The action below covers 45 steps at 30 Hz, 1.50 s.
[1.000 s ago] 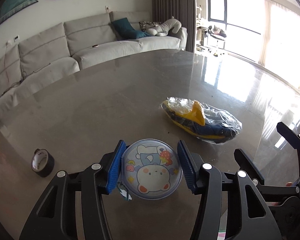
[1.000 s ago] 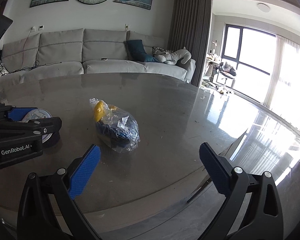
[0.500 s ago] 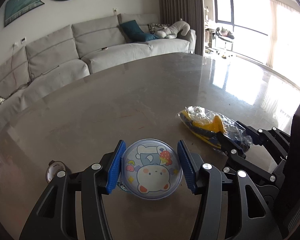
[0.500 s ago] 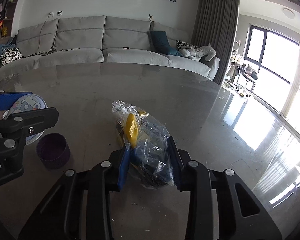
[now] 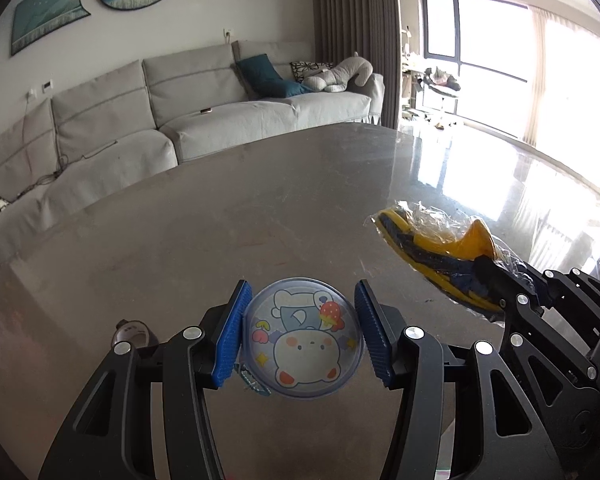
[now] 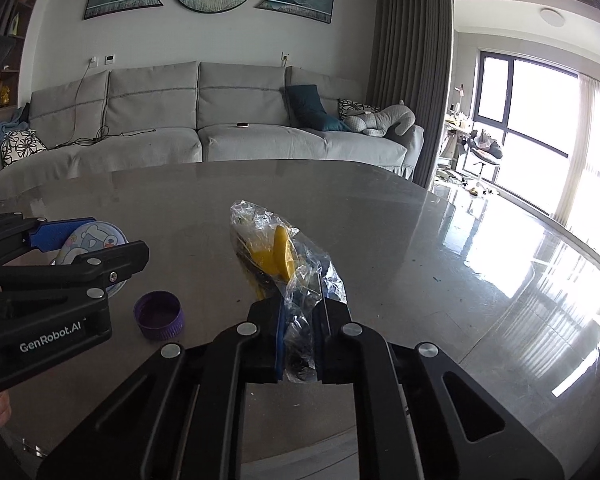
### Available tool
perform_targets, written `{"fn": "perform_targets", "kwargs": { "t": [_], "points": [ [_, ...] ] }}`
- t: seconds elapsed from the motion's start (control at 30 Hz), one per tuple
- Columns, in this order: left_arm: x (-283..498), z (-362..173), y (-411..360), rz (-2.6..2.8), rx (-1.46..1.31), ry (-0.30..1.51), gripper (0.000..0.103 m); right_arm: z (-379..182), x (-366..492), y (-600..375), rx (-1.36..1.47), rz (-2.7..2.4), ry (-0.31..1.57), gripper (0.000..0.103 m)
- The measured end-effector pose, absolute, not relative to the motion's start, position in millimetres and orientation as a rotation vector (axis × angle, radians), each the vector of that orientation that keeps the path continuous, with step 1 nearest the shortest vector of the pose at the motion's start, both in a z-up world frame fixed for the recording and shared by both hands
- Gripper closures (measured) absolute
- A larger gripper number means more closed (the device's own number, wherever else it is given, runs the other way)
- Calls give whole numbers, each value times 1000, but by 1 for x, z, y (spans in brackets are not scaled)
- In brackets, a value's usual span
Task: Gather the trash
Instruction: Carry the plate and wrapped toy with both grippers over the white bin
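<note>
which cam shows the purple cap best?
Right wrist. The purple cap lies open side up on the table, in full view beside the left gripper. The left wrist view shows no cap; that gripper's own body likely hides it.

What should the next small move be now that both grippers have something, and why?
Probably lift both clear and carry them off to wherever the trash goes. The right gripper, whose jaws have just been closing, pinches the plastic bag; the left gripper clamps the round cartoon lid. No bin is in view.
</note>
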<state>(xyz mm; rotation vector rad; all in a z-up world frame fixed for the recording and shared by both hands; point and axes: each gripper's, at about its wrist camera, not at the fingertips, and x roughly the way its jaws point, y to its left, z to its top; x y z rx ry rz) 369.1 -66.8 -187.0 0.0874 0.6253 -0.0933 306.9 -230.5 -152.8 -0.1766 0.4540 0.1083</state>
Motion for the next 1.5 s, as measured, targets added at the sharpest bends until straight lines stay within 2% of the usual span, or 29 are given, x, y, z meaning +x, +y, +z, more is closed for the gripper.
{"fn": "perform_targets", "kwargs": {
  "t": [0.3, 0.7, 1.1, 1.5],
  "points": [
    [308, -163, -75, -174, 99, 590, 50, -119, 232, -249, -124, 68, 428, 92],
    [209, -170, -124, -364, 181, 604, 50, -121, 122, -289, -70, -68, 454, 92],
    [145, -210, -171, -510, 228, 679, 50, -151, 54, -312, 3, -163, 524, 91],
    [124, -260, -202, -576, 279, 759, 50, -184, 36, -328, 65, -227, 585, 91]
  ]
}}
